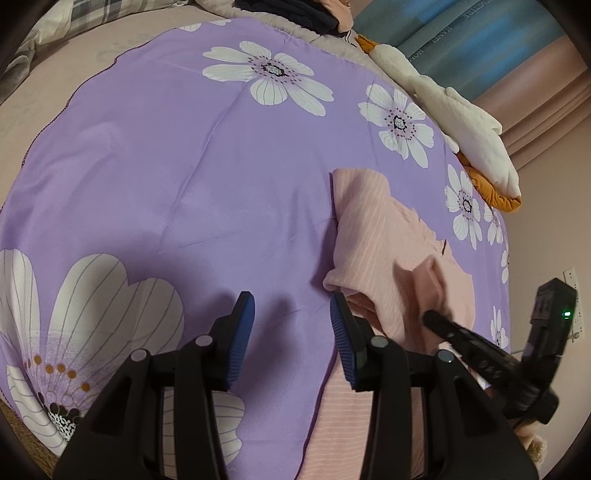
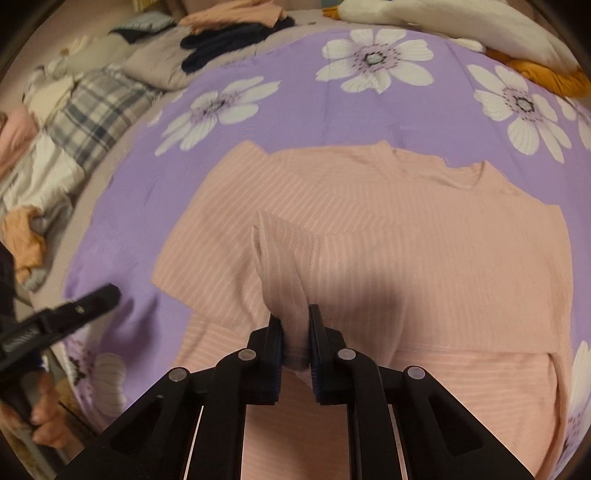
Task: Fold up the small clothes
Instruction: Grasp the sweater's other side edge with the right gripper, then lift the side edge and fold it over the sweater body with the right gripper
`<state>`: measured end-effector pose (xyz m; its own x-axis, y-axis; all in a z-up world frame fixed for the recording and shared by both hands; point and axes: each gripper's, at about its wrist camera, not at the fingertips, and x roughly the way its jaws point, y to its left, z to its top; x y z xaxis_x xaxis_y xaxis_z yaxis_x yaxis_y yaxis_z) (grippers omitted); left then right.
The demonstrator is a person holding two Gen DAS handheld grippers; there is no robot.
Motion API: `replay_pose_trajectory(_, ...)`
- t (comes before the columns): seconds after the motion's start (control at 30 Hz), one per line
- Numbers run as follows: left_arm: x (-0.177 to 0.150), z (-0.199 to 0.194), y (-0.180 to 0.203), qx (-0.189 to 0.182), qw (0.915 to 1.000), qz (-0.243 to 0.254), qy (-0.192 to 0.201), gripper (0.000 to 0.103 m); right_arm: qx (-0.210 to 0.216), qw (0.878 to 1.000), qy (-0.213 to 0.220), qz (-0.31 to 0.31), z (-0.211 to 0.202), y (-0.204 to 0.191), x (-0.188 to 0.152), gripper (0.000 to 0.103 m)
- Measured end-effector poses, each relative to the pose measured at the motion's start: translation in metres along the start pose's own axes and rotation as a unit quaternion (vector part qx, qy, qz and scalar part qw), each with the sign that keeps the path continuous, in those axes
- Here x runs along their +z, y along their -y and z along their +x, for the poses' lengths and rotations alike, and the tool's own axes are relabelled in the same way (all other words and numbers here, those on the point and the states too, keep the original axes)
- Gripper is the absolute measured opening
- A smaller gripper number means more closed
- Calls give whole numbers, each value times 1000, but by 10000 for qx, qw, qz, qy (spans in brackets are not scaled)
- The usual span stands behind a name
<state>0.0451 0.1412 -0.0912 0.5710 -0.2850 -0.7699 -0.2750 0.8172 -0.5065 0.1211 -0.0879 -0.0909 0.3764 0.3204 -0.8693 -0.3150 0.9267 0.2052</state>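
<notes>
While I read the bed from left to right, these are my notes.
Spare clothes: I see a loose heap at the far left edge of the bed, well apart from the work, presumably waiting its turn.
Left gripper: I hold it over bare purple quilt with its jaws apart and nothing between them; its right pad sits just beside the garment's near left corner, I judge ready to pin or take that edge.
Pink striped top: it lies flat in the middle of the quilt, neckline away from me, one side already turned in.
Right gripper: its jaws are clamped on a raised pleat of the top's sleeve or side fabric, which stands up between the pads, I judge for carrying the fold across.
Stuffed goose: it lies along the far right edge, clear of the fold.
</notes>
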Motion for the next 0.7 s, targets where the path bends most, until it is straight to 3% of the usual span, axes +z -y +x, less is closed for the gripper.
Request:
replay_pose_trajectory(0.43, -1, 6, 8, 7, 9999, 106, -34, 41, -184, 9910, 1298, 281, -82, 28, 36, 13)
replay_pose_trajectory(0.7, 11, 7, 19, -71, 9999, 122, 23, 41, -550, 9795, 1936, -99, -123, 27, 67, 12)
